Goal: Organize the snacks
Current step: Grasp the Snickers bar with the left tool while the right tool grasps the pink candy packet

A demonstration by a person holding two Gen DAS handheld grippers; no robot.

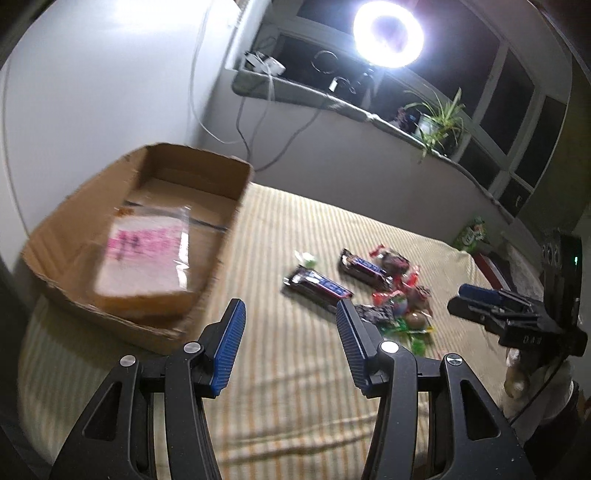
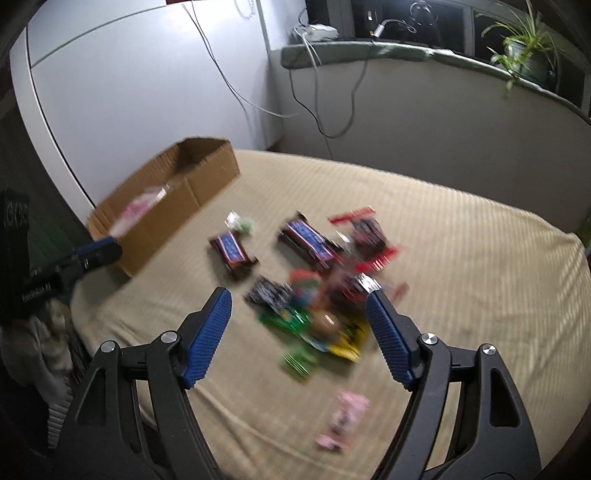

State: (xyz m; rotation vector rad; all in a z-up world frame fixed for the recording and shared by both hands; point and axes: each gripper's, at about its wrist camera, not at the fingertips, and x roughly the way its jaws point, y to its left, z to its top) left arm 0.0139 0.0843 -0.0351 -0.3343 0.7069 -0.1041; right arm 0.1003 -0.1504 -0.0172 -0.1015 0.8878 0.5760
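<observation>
An open cardboard box (image 1: 122, 325) stands at the left of a striped beige bed cover (image 1: 295, 387). Inside it lies a clear packet with pink print (image 1: 144, 254). My left gripper (image 1: 290, 308) hovers open and empty between the box and a pile of wrapped sweets (image 1: 399, 302). Two dark chocolate bars (image 1: 317, 288) lie beside the pile. In the right wrist view my right gripper (image 2: 297, 295) stands open above the blurred pile of sweets (image 2: 325, 317), gripping nothing. The box (image 2: 177, 221) is at the far left there, with the left gripper (image 2: 96, 253) in front of it.
A small pink wrapper (image 2: 343, 417) lies alone near the front. A green packet (image 1: 472, 236) sits at the bed's far right edge. Behind are a white wall, a windowsill with cables, a potted plant (image 1: 439, 122) and a bright ring light (image 1: 388, 33).
</observation>
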